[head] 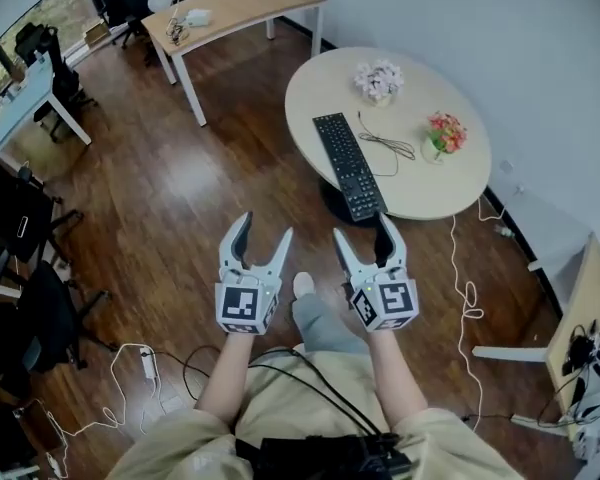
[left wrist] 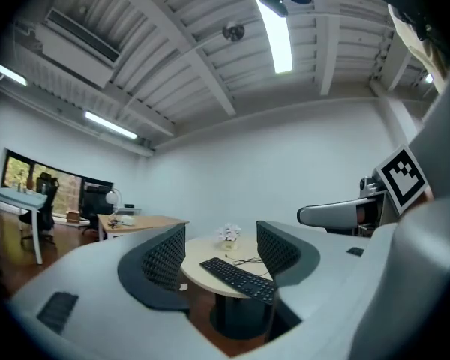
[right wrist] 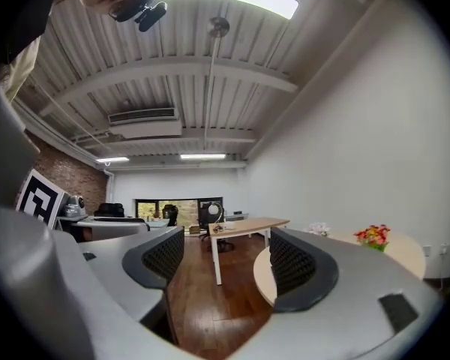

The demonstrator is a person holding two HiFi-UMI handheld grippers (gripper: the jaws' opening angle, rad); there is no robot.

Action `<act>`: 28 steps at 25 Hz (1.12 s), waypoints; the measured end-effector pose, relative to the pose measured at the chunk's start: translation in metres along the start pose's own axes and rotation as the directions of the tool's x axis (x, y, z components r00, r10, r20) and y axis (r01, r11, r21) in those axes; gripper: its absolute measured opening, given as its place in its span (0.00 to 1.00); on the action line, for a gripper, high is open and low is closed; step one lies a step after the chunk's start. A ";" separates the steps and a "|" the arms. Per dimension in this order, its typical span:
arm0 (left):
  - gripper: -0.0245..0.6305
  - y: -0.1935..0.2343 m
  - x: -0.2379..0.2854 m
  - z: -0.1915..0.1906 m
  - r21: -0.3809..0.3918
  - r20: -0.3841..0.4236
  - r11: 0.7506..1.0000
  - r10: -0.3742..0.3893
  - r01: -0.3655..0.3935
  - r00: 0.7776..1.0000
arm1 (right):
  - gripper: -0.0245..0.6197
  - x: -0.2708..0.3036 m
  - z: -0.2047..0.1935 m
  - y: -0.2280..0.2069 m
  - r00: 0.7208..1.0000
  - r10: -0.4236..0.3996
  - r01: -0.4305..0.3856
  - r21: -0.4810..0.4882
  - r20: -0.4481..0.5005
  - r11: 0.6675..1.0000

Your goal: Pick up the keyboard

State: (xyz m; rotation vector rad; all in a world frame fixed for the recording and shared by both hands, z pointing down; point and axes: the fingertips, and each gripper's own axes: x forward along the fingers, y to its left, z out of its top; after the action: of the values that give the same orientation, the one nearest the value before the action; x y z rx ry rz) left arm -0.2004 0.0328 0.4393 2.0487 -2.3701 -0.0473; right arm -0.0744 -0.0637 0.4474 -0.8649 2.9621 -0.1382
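Observation:
A black keyboard (head: 348, 164) lies lengthwise on the round beige table (head: 450, 190), its near end close to the table's front edge. In the left gripper view the keyboard (left wrist: 238, 277) shows between the jaws, still some way off. My left gripper (head: 261, 238) hangs open over the wooden floor, short of the table. Just to its right, my right gripper (head: 363, 234) is also open, its tips close to the keyboard's near end. Neither holds anything. In the right gripper view only the table's edge (right wrist: 264, 282) shows.
On the table stand a pale flower pot (head: 379, 80), a red flower pot (head: 444, 134) and a thin black cable (head: 385, 145). A wooden desk (head: 234, 8) stands behind. Loose cables (head: 465, 293) and a power strip (head: 148, 364) lie on the floor; office chairs (head: 20, 218) line the left.

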 end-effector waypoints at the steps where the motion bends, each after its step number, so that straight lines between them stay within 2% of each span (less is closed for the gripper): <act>1: 0.47 0.014 0.002 -0.002 0.005 -0.001 0.999 0.035 -0.035 0.999 | 0.61 0.017 -0.004 0.007 0.999 0.037 -0.037 0.005 -0.004 0.999; 6: 0.47 0.086 0.020 -0.003 0.037 -0.005 0.982 0.185 -0.185 0.983 | 0.61 0.111 -0.016 0.028 0.982 0.186 -0.186 0.038 0.004 0.982; 10: 0.47 0.160 0.043 0.000 0.101 0.018 0.953 0.284 -0.284 0.959 | 0.61 0.198 -0.009 0.047 0.957 0.289 -0.290 0.063 0.032 0.955; 15: 0.47 0.218 0.083 0.026 0.115 0.056 0.919 0.373 -0.377 0.926 | 0.60 0.285 0.004 0.057 0.920 0.387 -0.390 0.065 0.058 0.919; 18: 0.47 0.235 0.112 0.028 0.128 0.055 0.910 0.390 -0.394 0.919 | 0.60 0.320 0.000 0.058 0.903 0.425 -0.428 0.053 0.059 0.902; 21: 0.47 0.241 0.138 0.017 0.133 0.033 0.913 0.385 -0.386 0.922 | 0.60 0.345 -0.016 0.050 0.900 0.435 -0.436 0.082 0.030 0.896; 25: 0.47 0.240 0.178 0.017 0.109 -0.031 0.935 0.343 -0.338 0.939 | 0.60 0.368 -0.025 0.027 0.916 0.402 -0.399 0.116 -0.004 0.910; 28: 0.47 0.241 0.212 0.013 0.119 -0.047 0.952 0.289 -0.282 0.956 | 0.60 0.374 -0.023 0.000 0.937 0.348 -0.347 0.092 0.000 0.933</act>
State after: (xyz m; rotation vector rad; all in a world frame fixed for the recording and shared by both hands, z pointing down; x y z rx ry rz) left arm -0.4694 -0.1419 0.4303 1.6925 -2.6556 0.1538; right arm -0.3907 -0.2634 0.4612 -0.3195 3.0359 -0.2606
